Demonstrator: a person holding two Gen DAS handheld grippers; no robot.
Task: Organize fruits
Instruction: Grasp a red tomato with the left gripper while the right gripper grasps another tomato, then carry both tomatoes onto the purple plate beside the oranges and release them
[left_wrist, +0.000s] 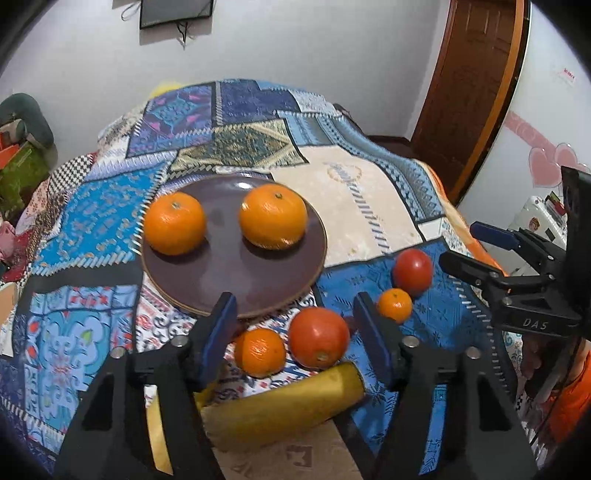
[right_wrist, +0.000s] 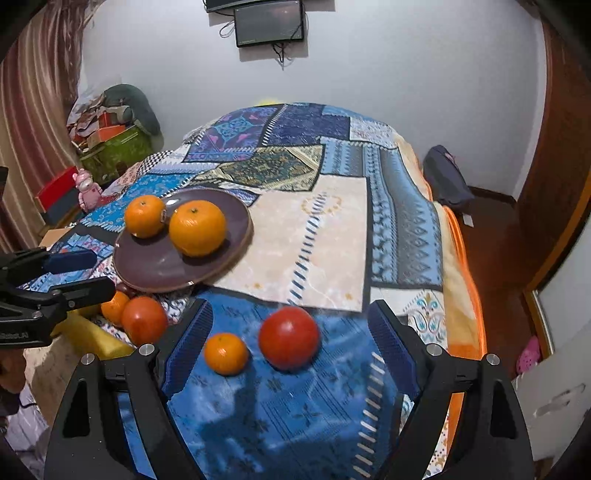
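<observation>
My right gripper (right_wrist: 290, 349) wide over tomato (right_wrist: 289, 338), near bedspread (right_wrist: 314, 236) edge; soft, slick; grip sides gently. Left gripper (left_wrist: 295, 325) wide, empty.

Two handheld grippers hover side by side, angled downward. The left gripper (left_wrist: 295, 325) has its black arms and blue-padded fingers (left_wrist: 221, 325) spread wide apart, gripping nothing. The right gripper (right_wrist: 291, 339) is likewise spread wide, its blue ribbed fingers (right_wrist: 391, 347) empty.

Two oranges (left_wrist: 173, 222) are glowing bright orange on a dark brown plate (left_wrist: 236, 280); red tomatoes (right_wrist: 289, 338) are lying on the blue patchwork-patterned blanket (right_wrist: 332, 240).
</observation>
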